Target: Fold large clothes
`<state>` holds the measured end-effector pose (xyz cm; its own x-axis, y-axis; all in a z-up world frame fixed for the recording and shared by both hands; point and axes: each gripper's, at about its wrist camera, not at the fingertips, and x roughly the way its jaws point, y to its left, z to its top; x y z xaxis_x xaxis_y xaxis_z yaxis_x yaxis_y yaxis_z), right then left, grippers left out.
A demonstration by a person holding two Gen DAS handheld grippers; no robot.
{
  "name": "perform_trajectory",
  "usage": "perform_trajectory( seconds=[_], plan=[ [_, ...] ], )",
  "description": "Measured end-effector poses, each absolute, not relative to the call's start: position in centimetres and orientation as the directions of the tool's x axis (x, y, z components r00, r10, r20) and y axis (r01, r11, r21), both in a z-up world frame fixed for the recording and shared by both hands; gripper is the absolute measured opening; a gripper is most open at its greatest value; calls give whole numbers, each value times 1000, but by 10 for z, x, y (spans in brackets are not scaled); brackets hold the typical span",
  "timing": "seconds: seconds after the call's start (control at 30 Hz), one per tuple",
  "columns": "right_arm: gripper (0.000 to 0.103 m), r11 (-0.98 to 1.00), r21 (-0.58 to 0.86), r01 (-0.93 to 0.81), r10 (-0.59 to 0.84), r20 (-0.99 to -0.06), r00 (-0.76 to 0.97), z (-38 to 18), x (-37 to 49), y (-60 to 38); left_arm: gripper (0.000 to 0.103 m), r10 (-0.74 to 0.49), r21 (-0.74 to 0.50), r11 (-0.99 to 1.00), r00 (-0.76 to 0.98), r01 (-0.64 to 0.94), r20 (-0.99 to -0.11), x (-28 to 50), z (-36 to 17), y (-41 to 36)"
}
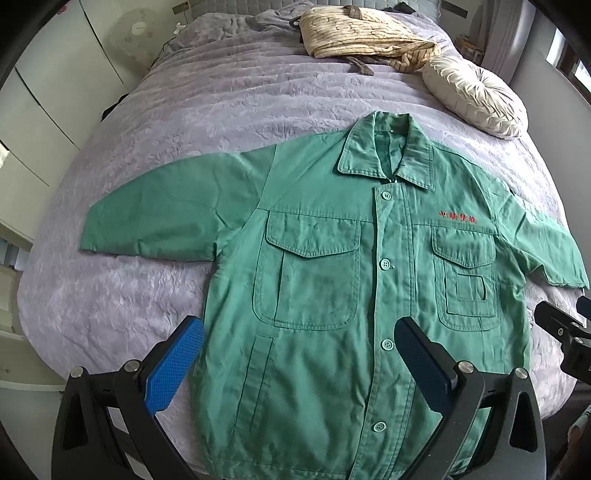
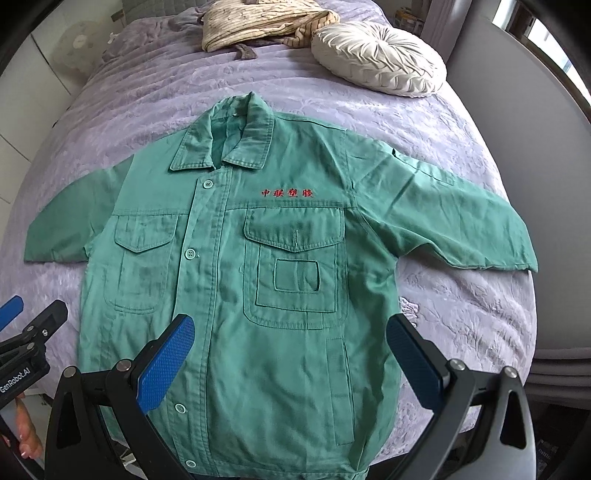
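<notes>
A green short-sleeved work shirt (image 1: 332, 266) (image 2: 258, 266) lies flat and face up on a lilac bedspread, buttoned, collar away from me, both sleeves spread out to the sides. It has two chest pockets and red embroidered characters (image 2: 287, 193). My left gripper (image 1: 299, 332) hovers open above the shirt's lower left half, with nothing between its blue pads. My right gripper (image 2: 291, 328) hovers open above the lower right half, also holding nothing. Each gripper shows at the edge of the other's view.
A round cream pleated cushion (image 2: 376, 55) (image 1: 476, 96) lies beyond the collar to the right. A striped beige cloth bundle (image 1: 362, 33) sits at the head of the bed (image 1: 184, 110). White cupboards and a fan stand left; a grey wall is on the right.
</notes>
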<state>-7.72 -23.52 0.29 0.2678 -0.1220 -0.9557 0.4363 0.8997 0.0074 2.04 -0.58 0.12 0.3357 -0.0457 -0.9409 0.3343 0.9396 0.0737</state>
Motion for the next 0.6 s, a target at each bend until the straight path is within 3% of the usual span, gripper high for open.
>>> perform_trajectory(
  seconds=[0.6],
  plan=[
    [103, 898, 4, 440, -129, -954, 272, 5, -74, -233, 103, -34, 92, 938, 353, 336, -935, 26, 5, -1]
  ],
)
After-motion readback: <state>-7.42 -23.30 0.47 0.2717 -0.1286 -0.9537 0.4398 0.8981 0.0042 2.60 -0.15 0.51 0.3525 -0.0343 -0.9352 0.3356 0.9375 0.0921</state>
